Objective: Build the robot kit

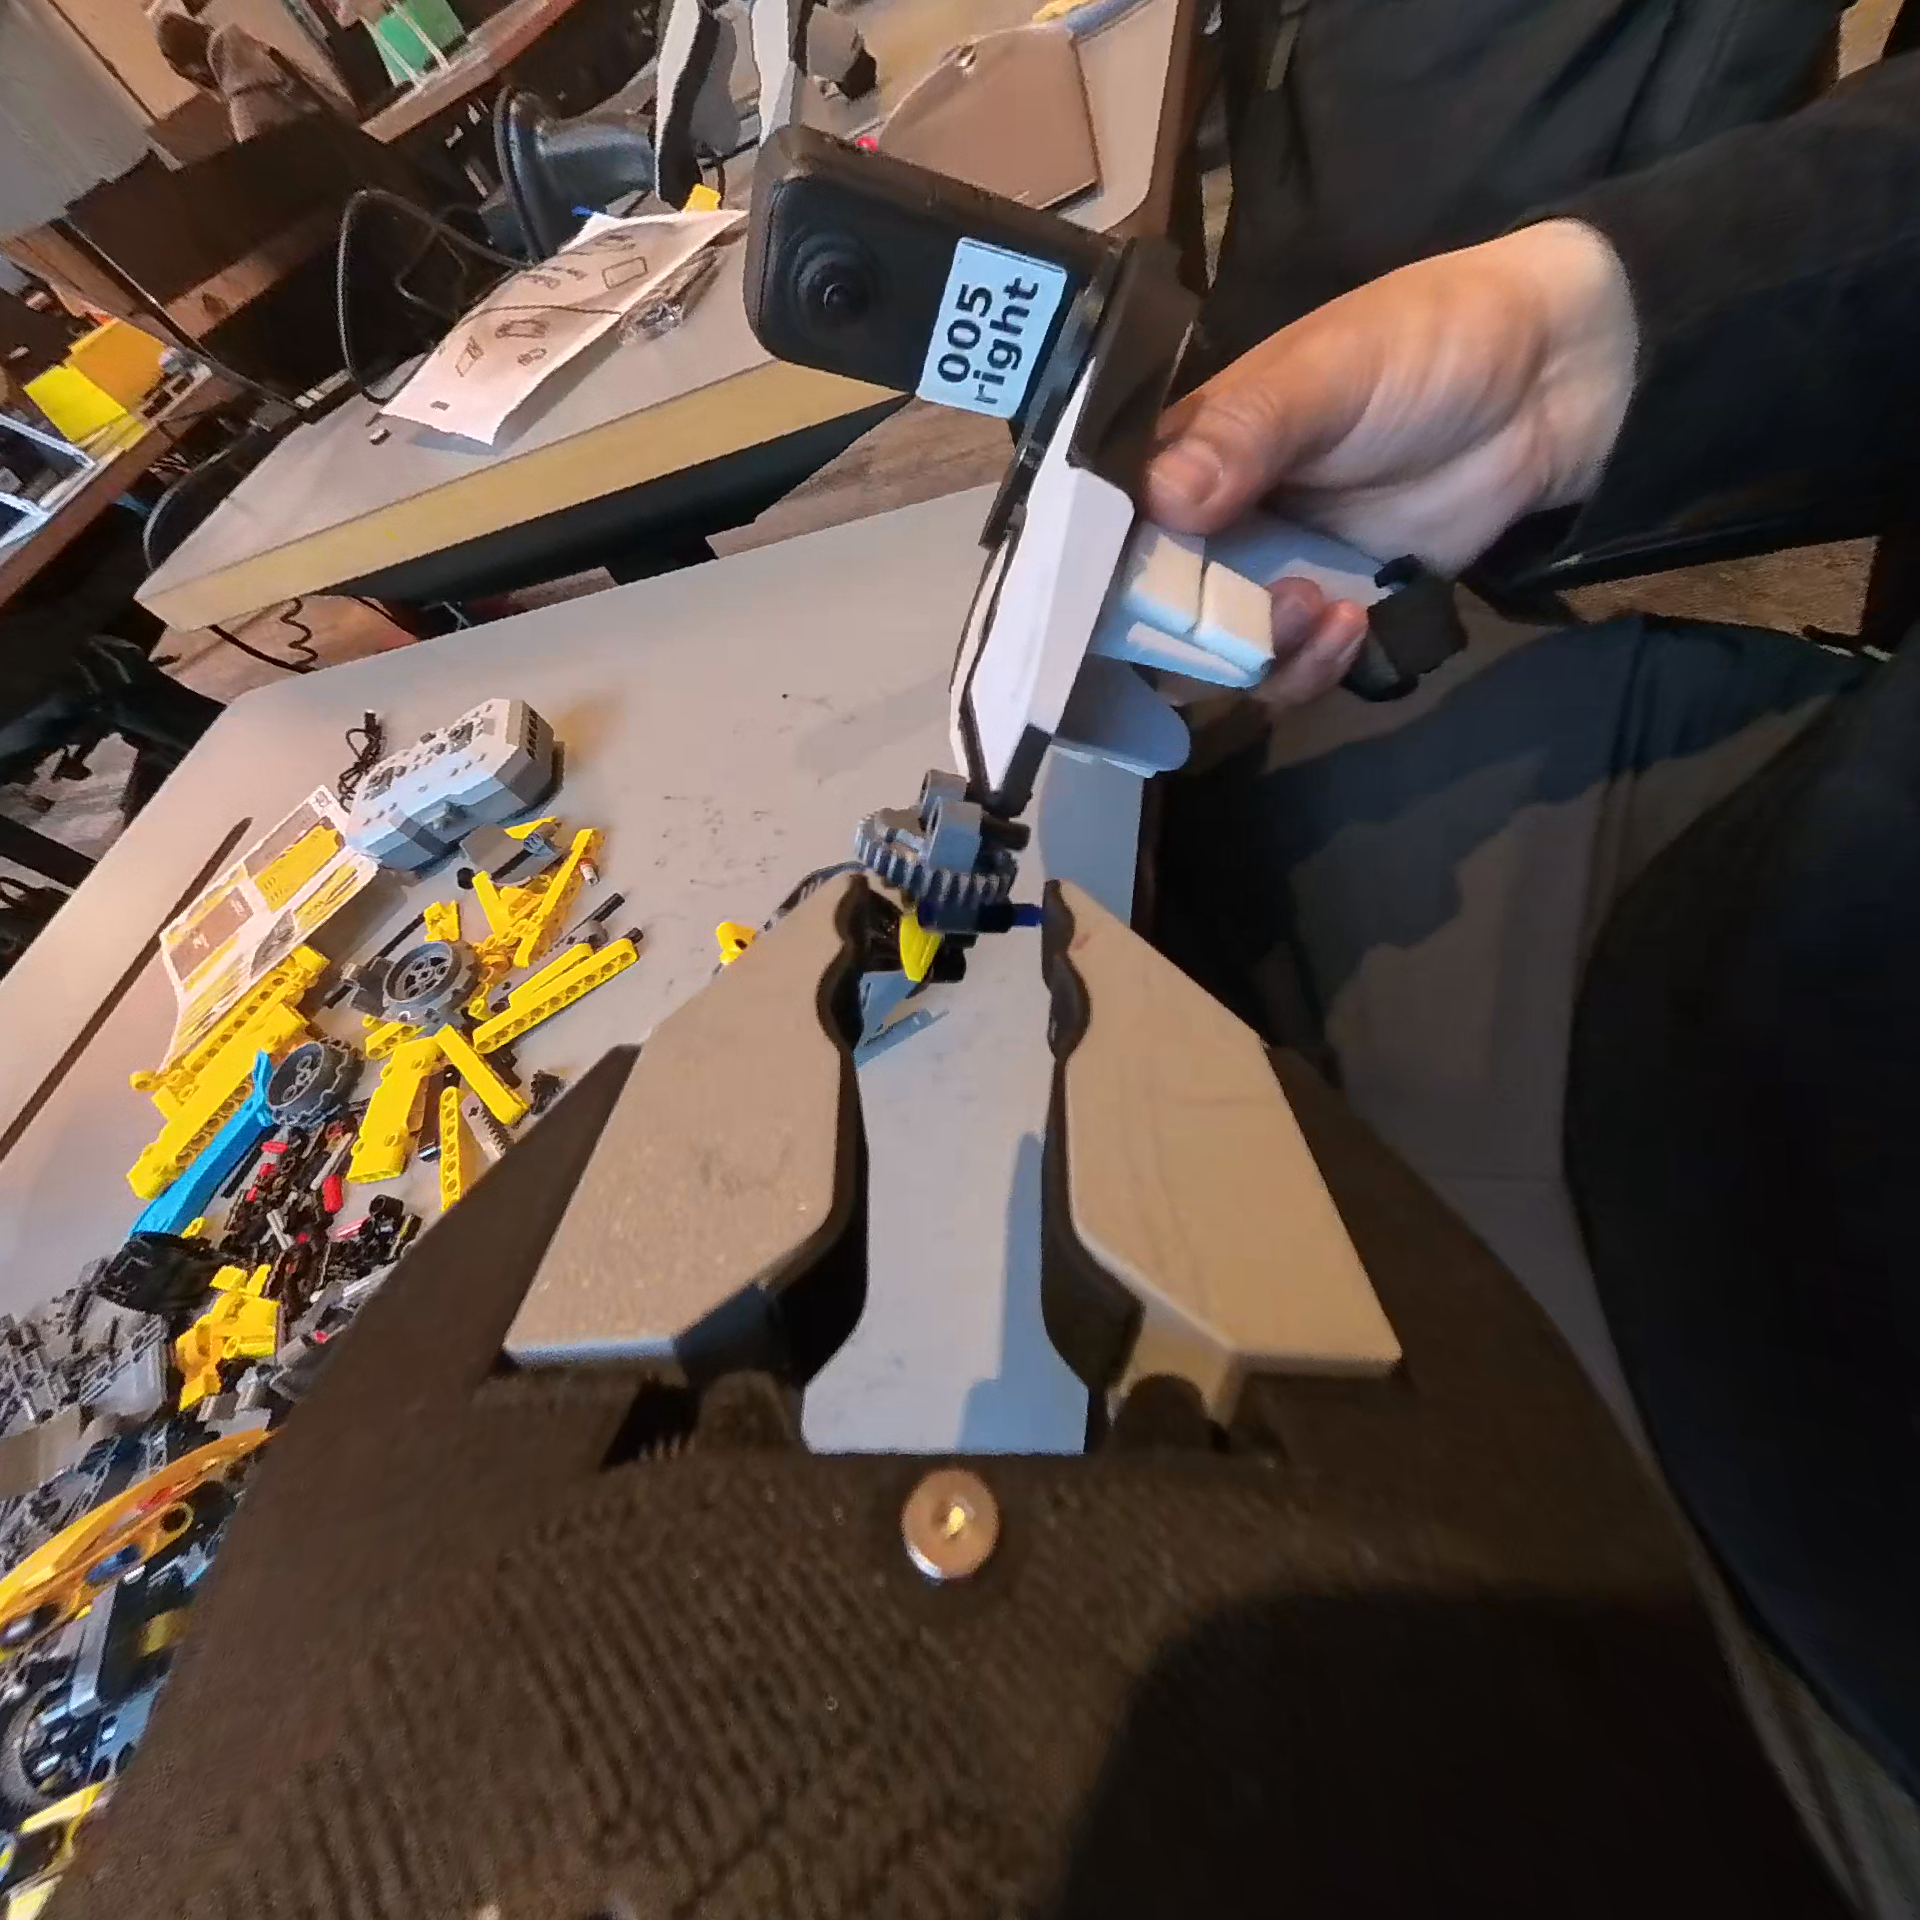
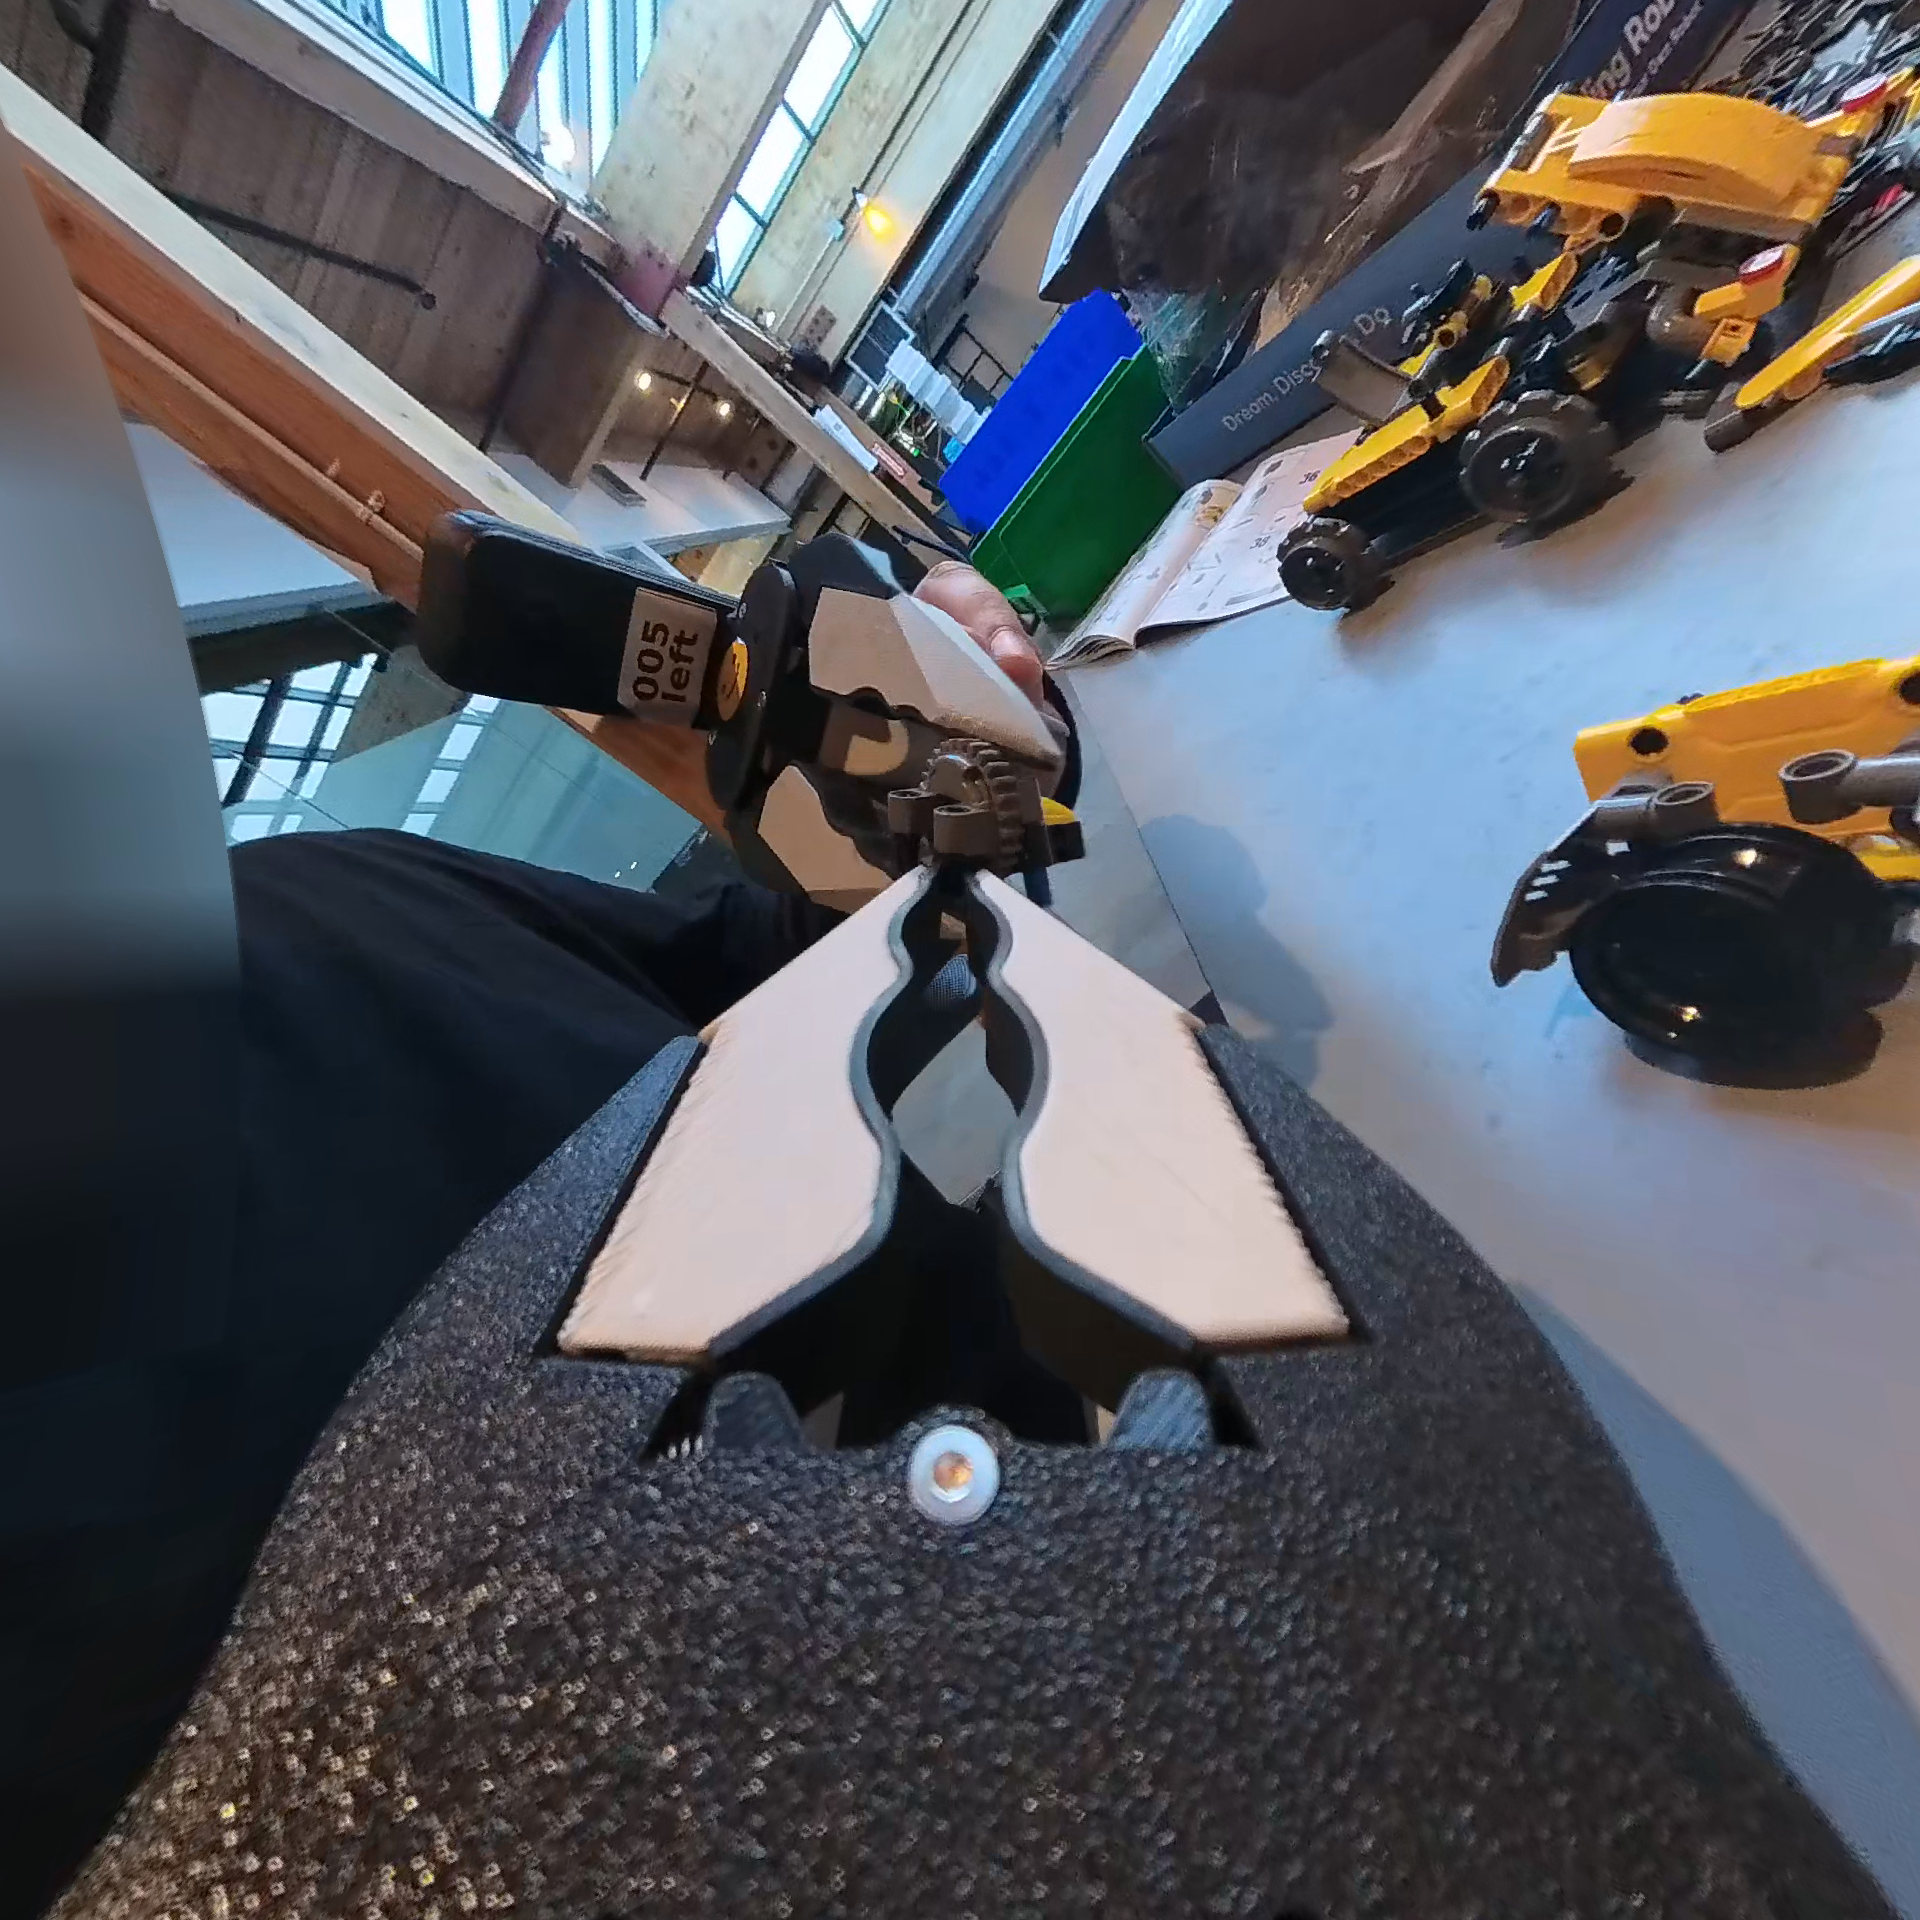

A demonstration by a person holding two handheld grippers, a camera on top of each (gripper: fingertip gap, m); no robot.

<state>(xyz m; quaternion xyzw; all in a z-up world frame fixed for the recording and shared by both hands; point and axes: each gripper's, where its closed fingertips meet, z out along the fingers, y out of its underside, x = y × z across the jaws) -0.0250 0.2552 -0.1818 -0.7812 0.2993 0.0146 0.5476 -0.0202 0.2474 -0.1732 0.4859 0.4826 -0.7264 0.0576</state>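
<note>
A small gear assembly (image 1: 935, 862) of grey gears, black connectors, a yellow piece and a blue pin hangs above the near edge of the grey table (image 1: 727, 675). My left gripper (image 1: 951, 909) closes on its lower part from both sides. My right gripper (image 1: 992, 805) comes down from above, held by a hand (image 1: 1403, 436), and pinches its top. In the right wrist view, my right gripper (image 2: 951, 881) is nearly closed on a thin black part under the gears (image 2: 966, 795). The left gripper's fingers (image 2: 935, 675) frame the assembly behind it.
Loose yellow, black and blue building pieces (image 1: 395, 1049) lie on the left of the table, with a grey box unit (image 1: 457, 779) and a booklet (image 1: 260, 904). A yellow wheeled model (image 2: 1538, 395), an open booklet (image 2: 1195, 571) and a yellow-black subassembly (image 2: 1745, 883) sit farther off. My two grippers' fingertips are within a few centimetres of each other.
</note>
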